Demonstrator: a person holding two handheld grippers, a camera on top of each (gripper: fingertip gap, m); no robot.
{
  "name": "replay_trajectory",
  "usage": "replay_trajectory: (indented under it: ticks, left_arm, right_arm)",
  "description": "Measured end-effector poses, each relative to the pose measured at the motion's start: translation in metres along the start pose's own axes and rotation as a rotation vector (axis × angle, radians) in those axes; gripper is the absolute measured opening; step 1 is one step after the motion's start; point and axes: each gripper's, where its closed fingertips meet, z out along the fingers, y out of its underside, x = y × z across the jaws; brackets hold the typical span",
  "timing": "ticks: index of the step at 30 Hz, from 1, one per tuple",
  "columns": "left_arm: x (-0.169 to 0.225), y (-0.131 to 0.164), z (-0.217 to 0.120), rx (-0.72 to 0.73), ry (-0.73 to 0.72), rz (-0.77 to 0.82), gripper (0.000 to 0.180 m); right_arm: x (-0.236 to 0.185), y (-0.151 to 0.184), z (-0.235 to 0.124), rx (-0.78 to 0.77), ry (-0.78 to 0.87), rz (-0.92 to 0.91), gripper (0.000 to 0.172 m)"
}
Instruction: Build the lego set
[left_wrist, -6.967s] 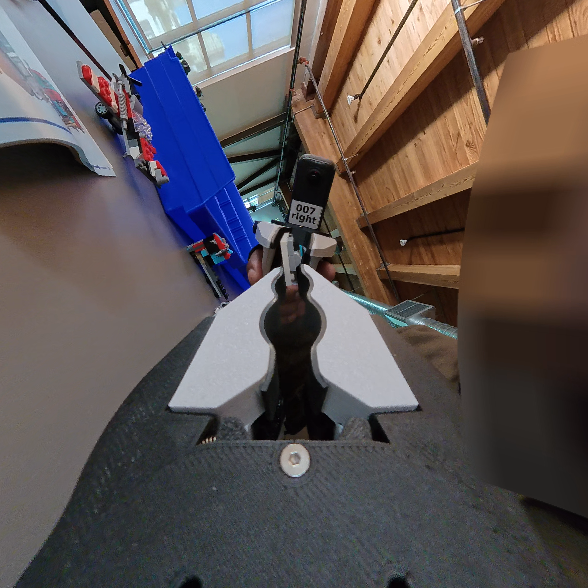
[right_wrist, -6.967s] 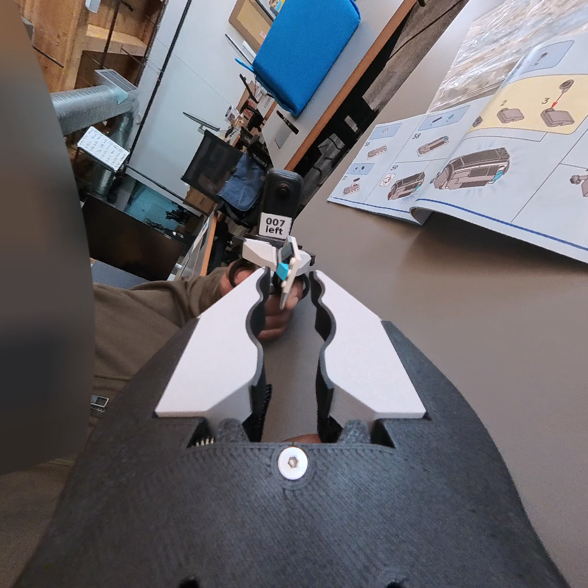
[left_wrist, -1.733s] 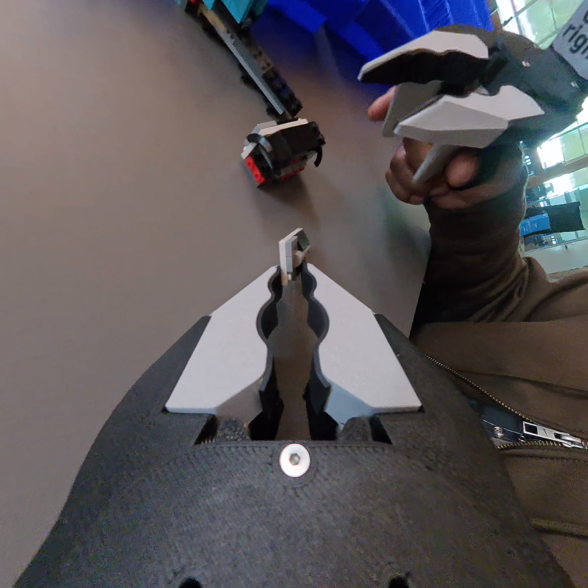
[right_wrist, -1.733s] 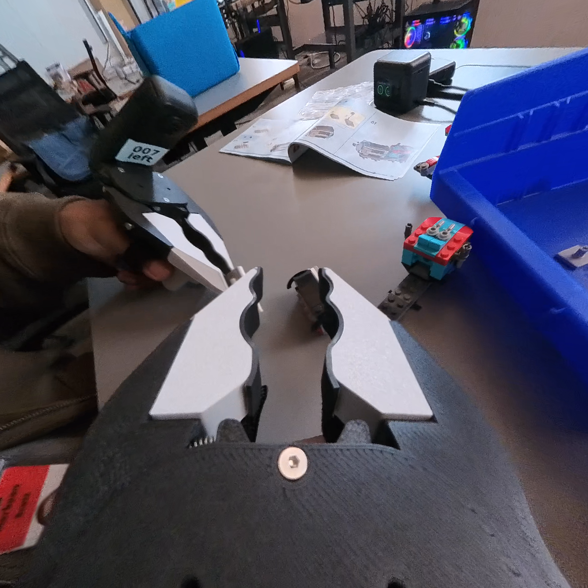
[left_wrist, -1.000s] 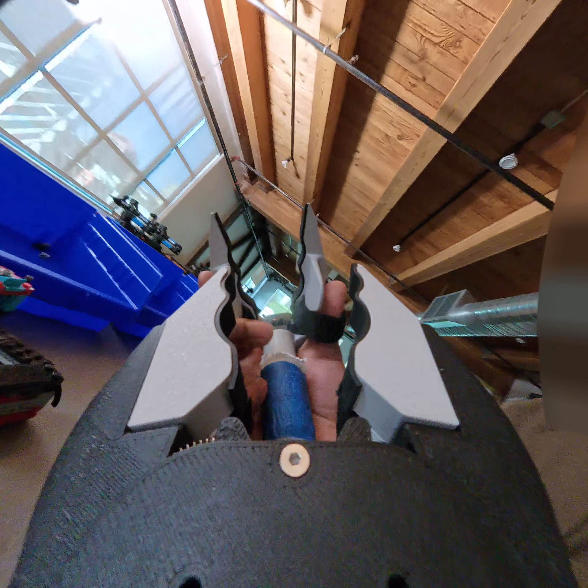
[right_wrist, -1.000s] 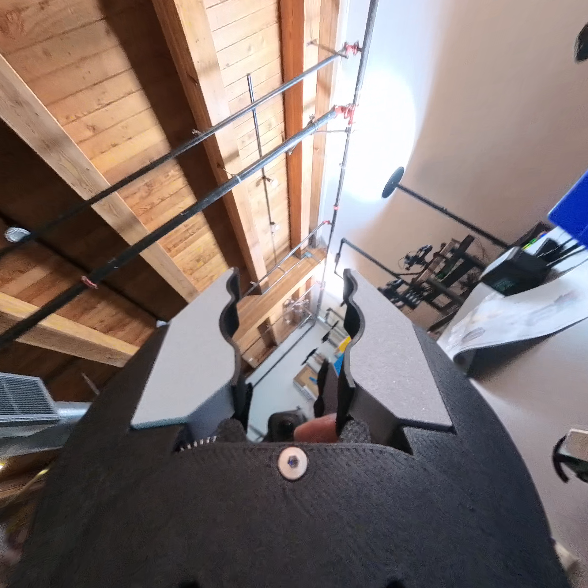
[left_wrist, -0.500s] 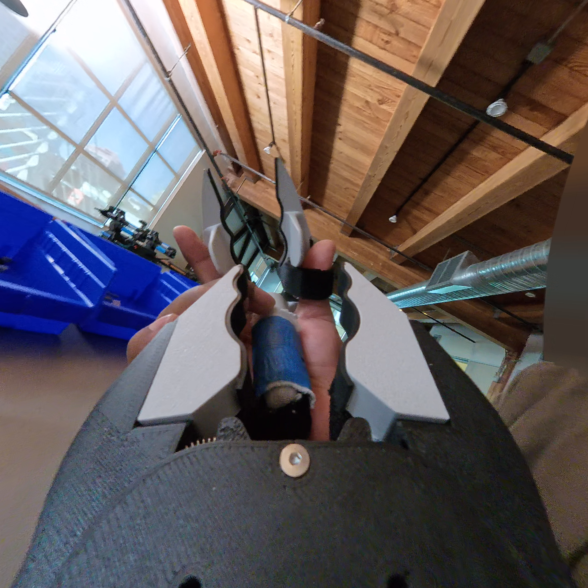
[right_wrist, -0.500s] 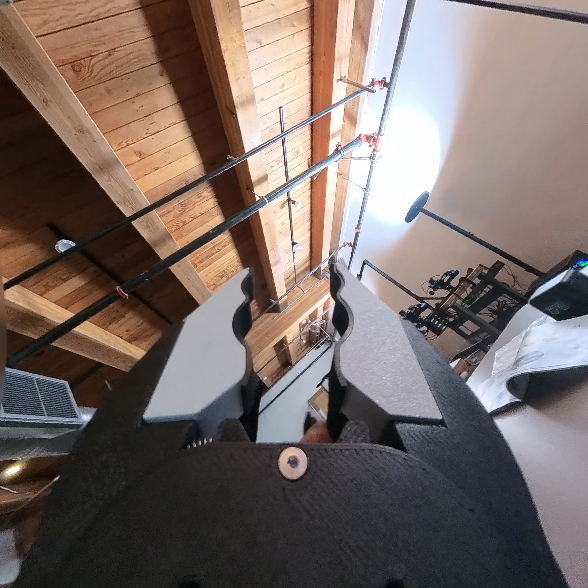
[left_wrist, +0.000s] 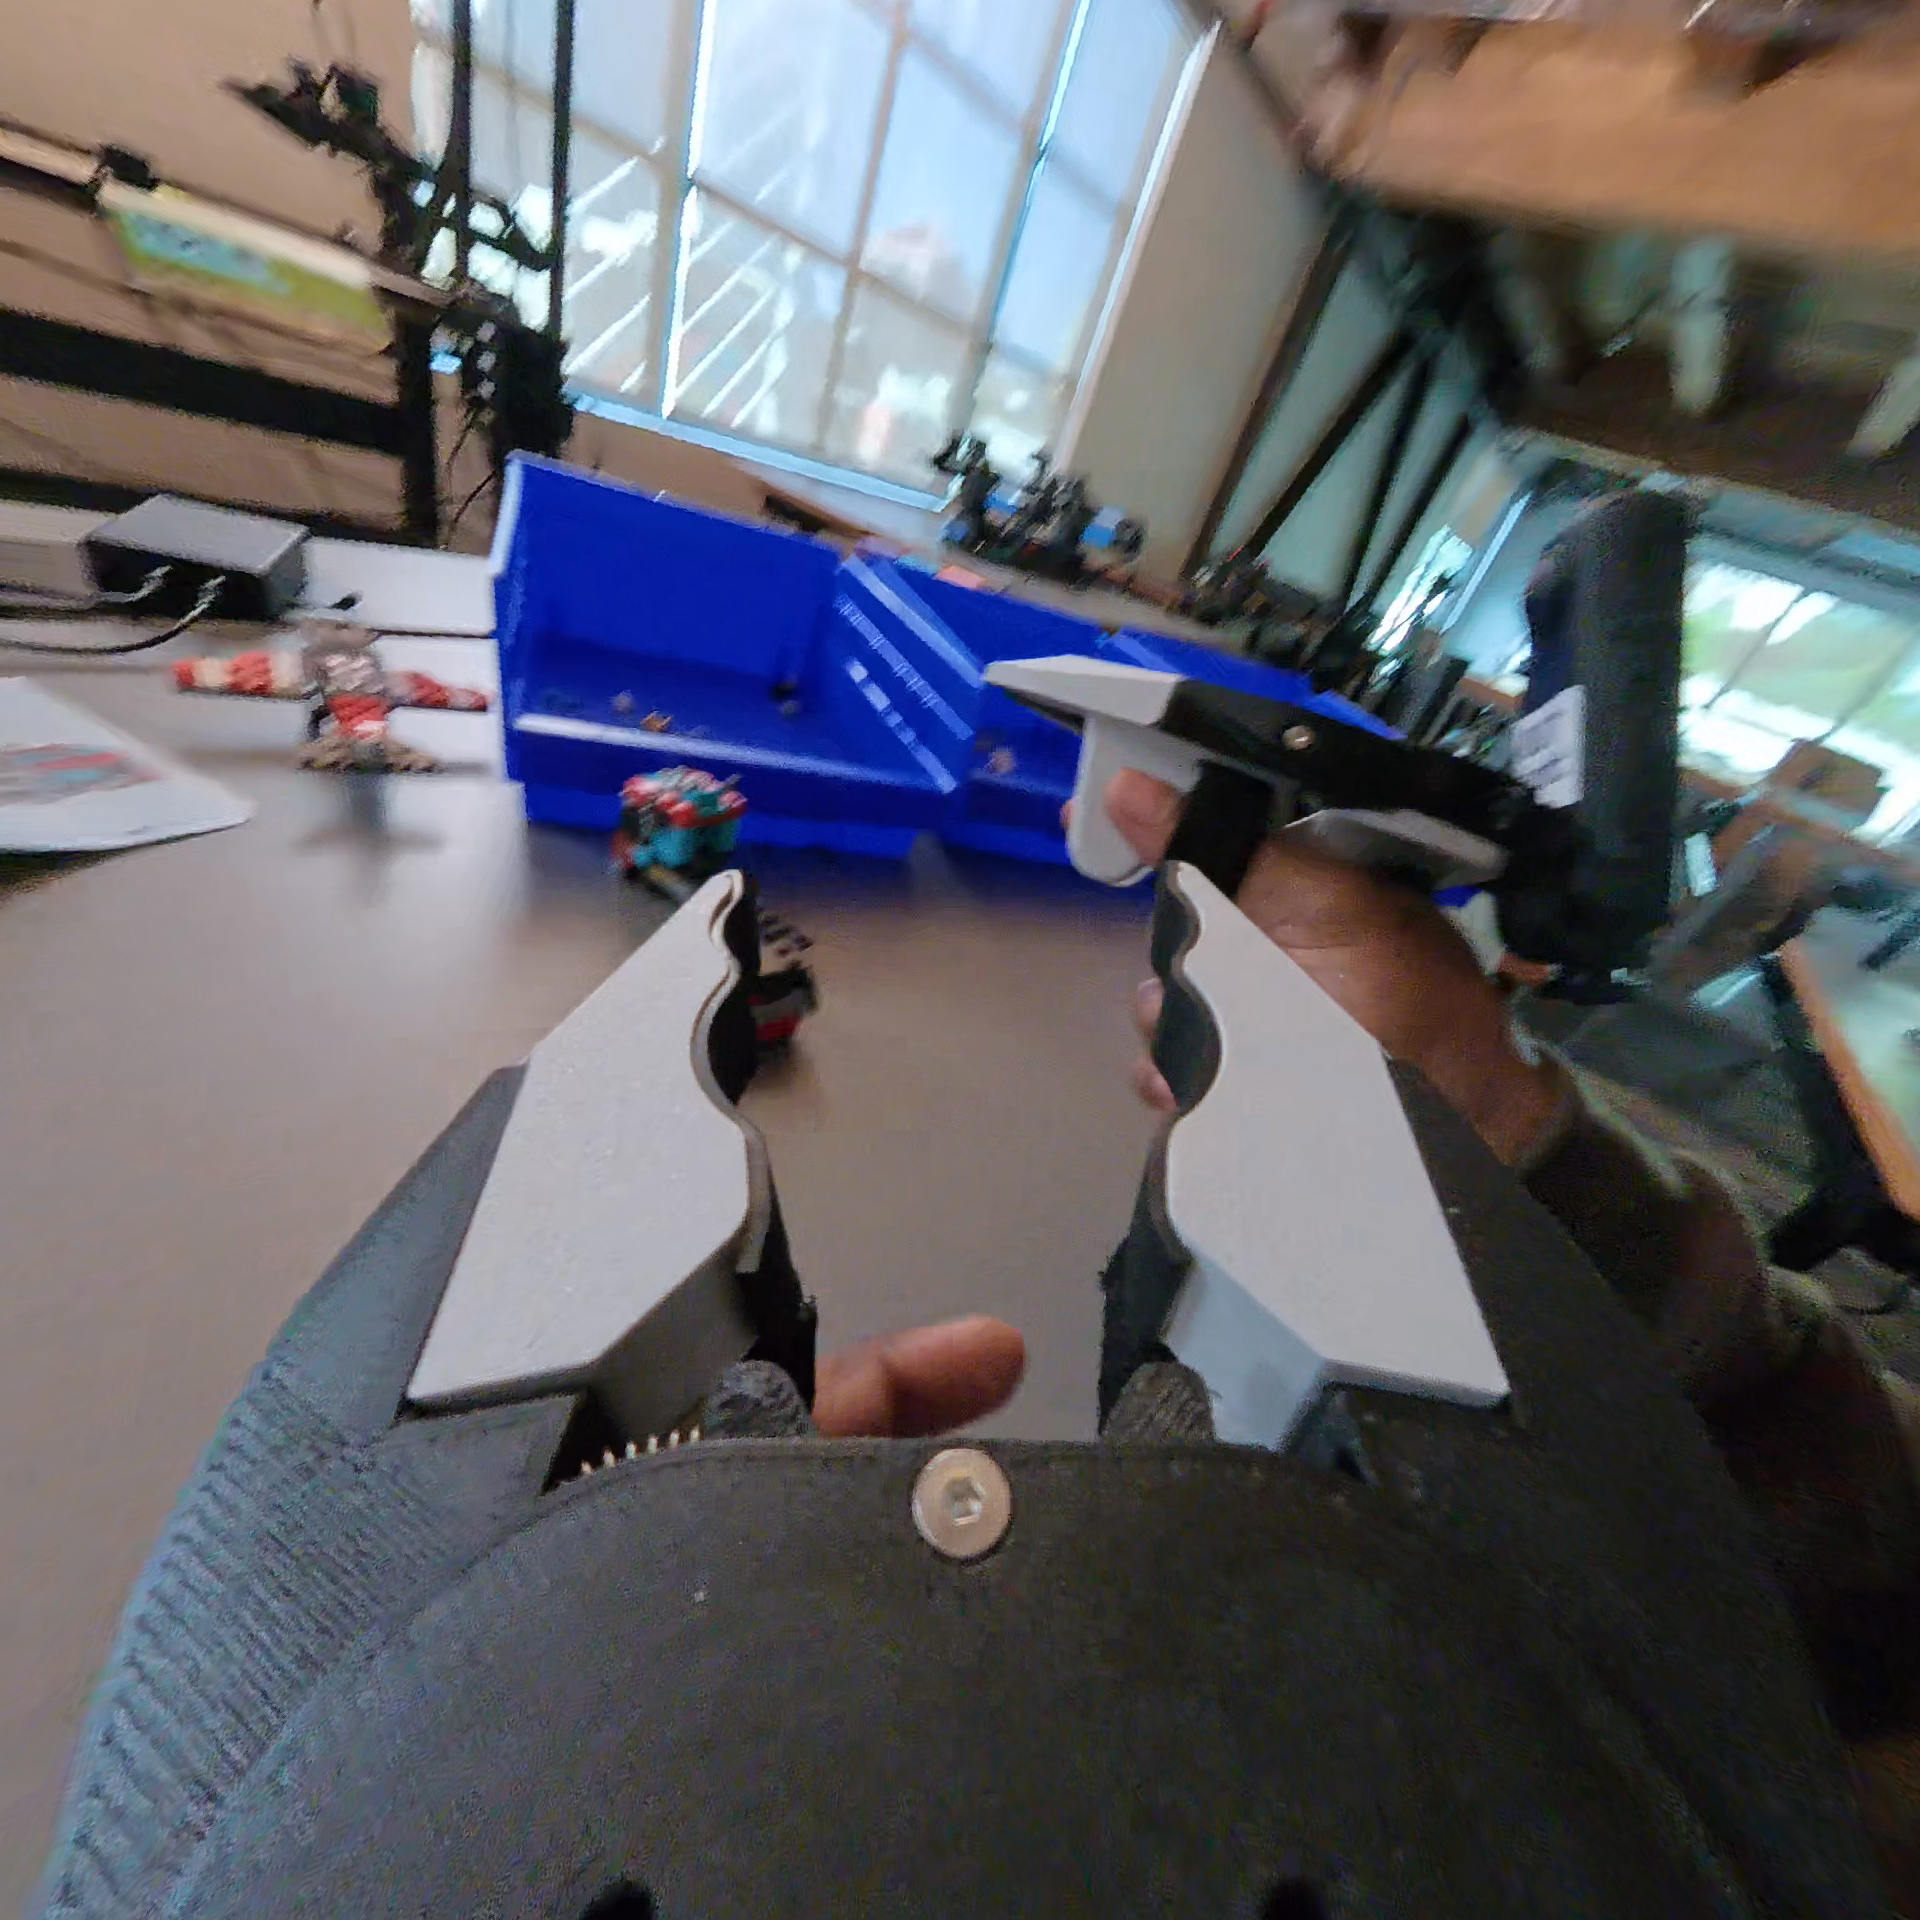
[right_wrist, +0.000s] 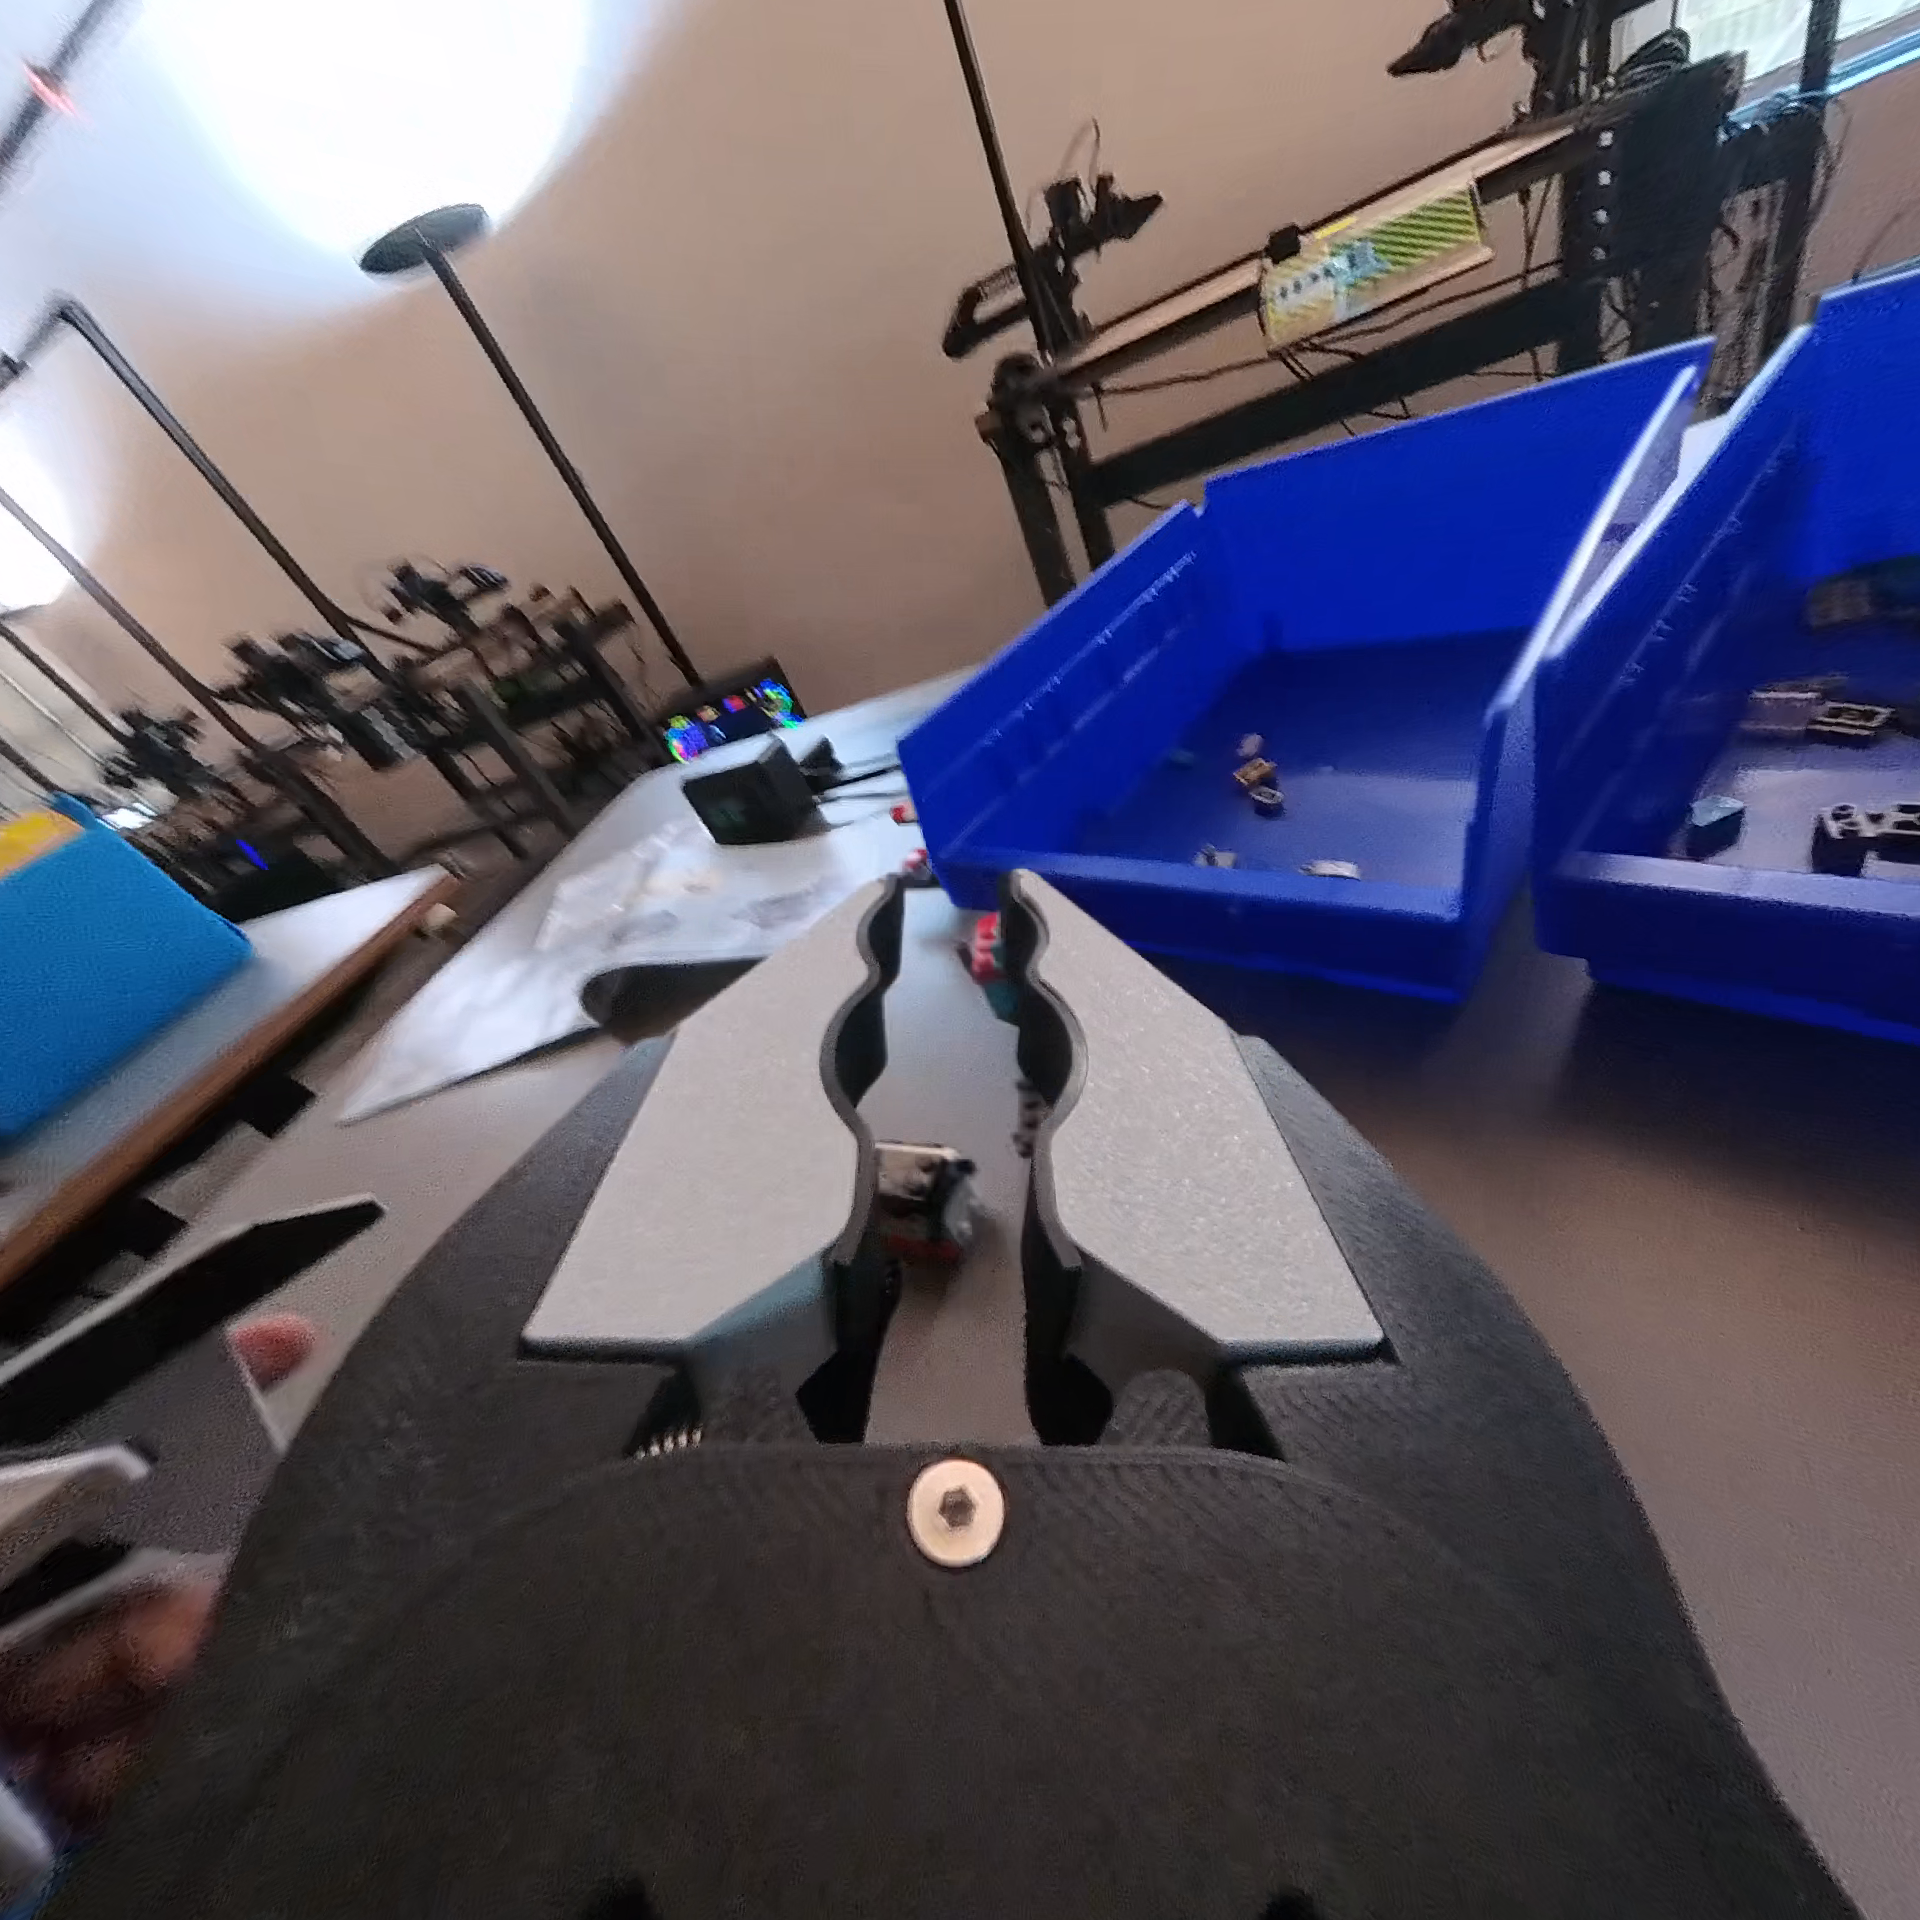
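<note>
Left wrist view showed the left claw (left_wrist: 945, 914) spread wide, bare, above the tabletop (left_wrist: 260, 1039). The right claw (right_wrist: 948, 896) stood narrowly parted, gripping nothing, over a small brick model (right_wrist: 925, 1205).

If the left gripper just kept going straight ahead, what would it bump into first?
Probably the table top first. The left gripper is open with nothing between its fingers, tilted slightly down at bare table. The small black-and-red brick piece sits just left of that line; the blue bins lie farther on. Depth is blurry.
</note>
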Motion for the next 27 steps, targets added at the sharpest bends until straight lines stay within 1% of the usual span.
replay_trajectory:
  ticks: [3,7,11,17,19,21,24,27]
  left_arm:
    - [-0.026,0.009,-0.004,-0.08,-0.084,0.001,0.079]
    - [-0.048,0.016,-0.009,-0.122,-0.148,-0.024,0.078]
    - [-0.06,0.021,-0.011,-0.148,-0.183,-0.036,0.078]
    - [-0.068,0.028,-0.01,-0.184,-0.195,-0.048,0.078]
    - [-0.071,0.032,-0.009,-0.2,-0.191,-0.046,0.078]
    - [-0.076,0.037,-0.011,-0.238,-0.19,-0.03,0.076]
    - [-0.086,0.046,-0.014,-0.318,-0.18,-0.017,0.075]
    - [-0.09,0.053,-0.017,-0.401,-0.115,-0.016,0.072]
  right_arm:
    - [0.004,0.006,0.003,-0.025,0.019,-0.033,0.018]
    - [0.005,0.008,0.004,-0.035,0.025,-0.057,0.017]
    - [0.004,0.011,0.005,-0.045,0.016,-0.061,0.017]
    - [0.001,0.014,0.006,-0.059,-0.018,-0.051,0.016]
    - [-0.004,0.016,0.006,-0.077,-0.069,-0.047,0.016]
    - [-0.013,0.024,0.005,-0.142,-0.169,-0.052,0.018]
    - [-0.023,0.038,0.0,-0.251,-0.326,-0.1,0.029]
    - [-0.027,0.052,-0.004,-0.34,-0.44,-0.192,0.037]
